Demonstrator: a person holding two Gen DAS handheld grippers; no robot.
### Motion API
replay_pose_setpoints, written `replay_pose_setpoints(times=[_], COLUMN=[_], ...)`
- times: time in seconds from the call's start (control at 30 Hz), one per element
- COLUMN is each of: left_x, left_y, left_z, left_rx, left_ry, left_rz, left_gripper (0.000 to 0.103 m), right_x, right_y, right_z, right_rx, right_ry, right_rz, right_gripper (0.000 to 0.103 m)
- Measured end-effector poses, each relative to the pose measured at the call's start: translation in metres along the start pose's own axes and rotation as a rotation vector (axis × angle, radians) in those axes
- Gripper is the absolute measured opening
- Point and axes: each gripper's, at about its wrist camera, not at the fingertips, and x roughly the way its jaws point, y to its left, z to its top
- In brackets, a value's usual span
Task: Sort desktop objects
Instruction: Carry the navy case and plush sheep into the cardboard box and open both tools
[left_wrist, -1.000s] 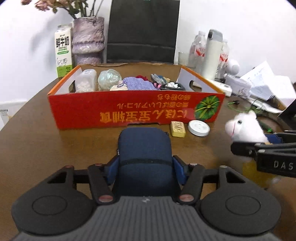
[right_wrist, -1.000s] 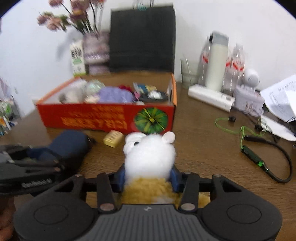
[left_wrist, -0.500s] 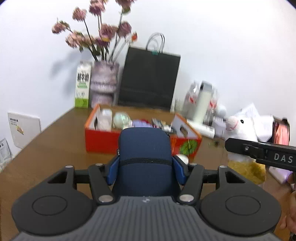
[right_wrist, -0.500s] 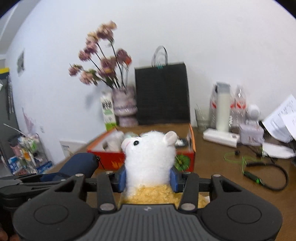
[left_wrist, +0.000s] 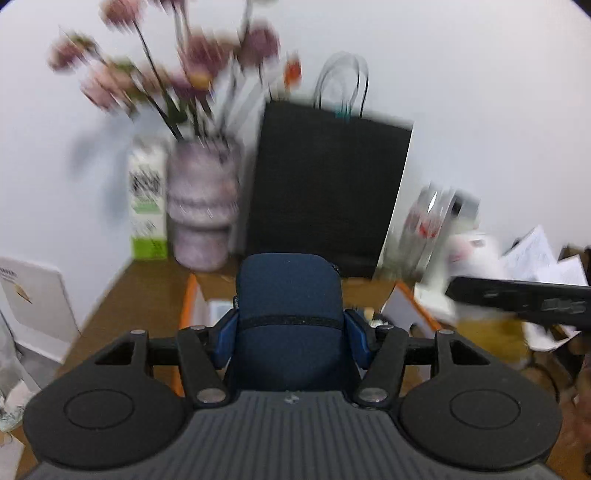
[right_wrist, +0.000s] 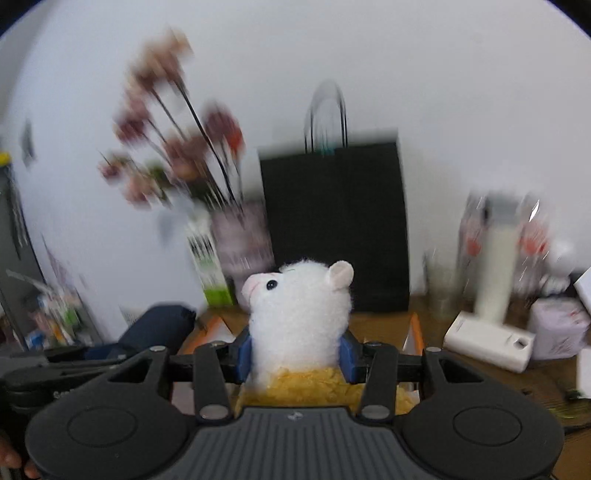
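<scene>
The left claw (left_wrist: 288, 328) is clamped on the dark blue fabric pouch (left_wrist: 288, 295), the right claw (right_wrist: 295, 352) on the white-and-yellow plush alpaca (right_wrist: 299, 310), both above the orange cardboard box (left_wrist: 190, 295). Lower each slowly into a free place, then release.

Motion blur leaves no text or label readable.

Left gripper (left_wrist: 290, 330): pointing forward and somewhat down, blue pads (left_wrist: 224, 338) pressed against both sides of a navy pouch (left_wrist: 288, 295), clamped and raised above the wooden table (left_wrist: 147, 291). Right gripper (right_wrist: 295, 350): same forward, downward tilt, blue pads (right_wrist: 243, 354) squeezing a white plush toy (right_wrist: 299, 306) at its sides. Side by side, near each other, left one visible at the left edge of the right wrist view. Fingertips of a hand (right_wrist: 14, 463) at the near left corner there.
</scene>
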Motion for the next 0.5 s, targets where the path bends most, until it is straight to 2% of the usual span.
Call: replay_pose_setpoints(times=[0.1,0.13,0.2,0.3,0.4,0.5], left_x=[0.055,0.066,0.078,0.091,0.096,0.081], left_y=[-0.007,-0.01,-0.009,-0.006,-0.013,-0.018], left_z=[-0.011,-0.019,-0.037,-0.049,-0.048,-0.042], left_rx=[0.022,0.036,0.046,0.05,0.102,0.1], left_ry=[0.113,0.131,0.156,0.166,0.191,0.13], left_rz=[0.056,0.088,0.097,0.097,0.127,0.145], left_gripper=[0.06,0.06,0.061,0.065,0.07,0.082], right_x=[0.072,0.094,0.122,0.149,0.162,0.153], right_y=[-0.008,-0.011,-0.017,-0.02,-0.016,-0.019], right_z=[-0.003,-0.008,-0.021,-0.039,-0.046,-0.042], right_rx=[0.023,0.037,0.051,0.034,-0.004,0.04], right_ry=[0.142,0.198,0.28,0.344,0.355,0.354], right_rz=[-0.096,-0.13,-0.152,-0.17,-0.18,-0.186], right_gripper=[0.044,0.044,0.044,0.044,0.047,0.05])
